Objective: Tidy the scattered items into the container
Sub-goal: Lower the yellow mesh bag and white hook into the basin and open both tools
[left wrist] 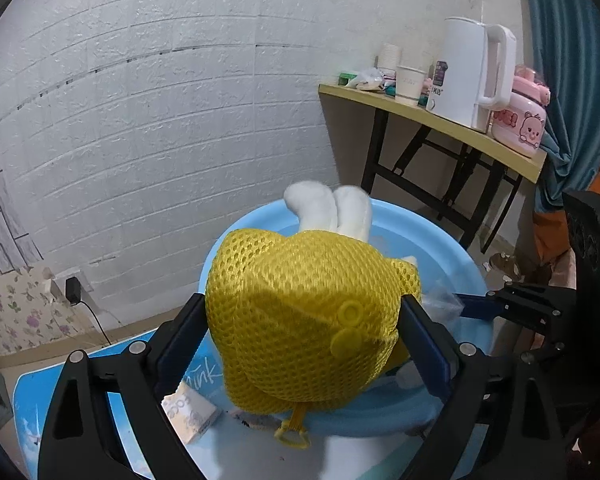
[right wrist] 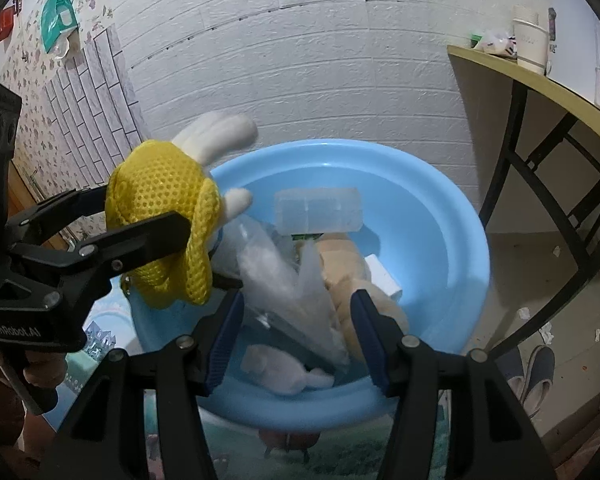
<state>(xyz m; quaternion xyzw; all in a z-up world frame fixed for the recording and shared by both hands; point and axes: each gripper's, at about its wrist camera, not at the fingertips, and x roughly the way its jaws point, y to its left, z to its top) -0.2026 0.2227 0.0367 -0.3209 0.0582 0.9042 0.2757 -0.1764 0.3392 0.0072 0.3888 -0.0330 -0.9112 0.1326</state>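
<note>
Left gripper [left wrist: 302, 336]: jaws wide, pads flanking yellow mesh plush rabbit [left wrist: 308, 320] on both sides; pad contact not confirmable. Rabbit positioned over near-left rim of blue basin [right wrist: 440, 216], white ears [right wrist: 216, 132] projecting upward. Right gripper [right wrist: 296, 340]: jaws apart, empty, positioned above clear plastic bag [right wrist: 276, 276] and beige plush toy [right wrist: 340, 264] inside basin.

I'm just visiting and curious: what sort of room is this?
Probably a lived-in room of a home: a white electric kettle and paper cups on a yellow folding table, grey slippers on the floor, floral wallpaper.
</note>
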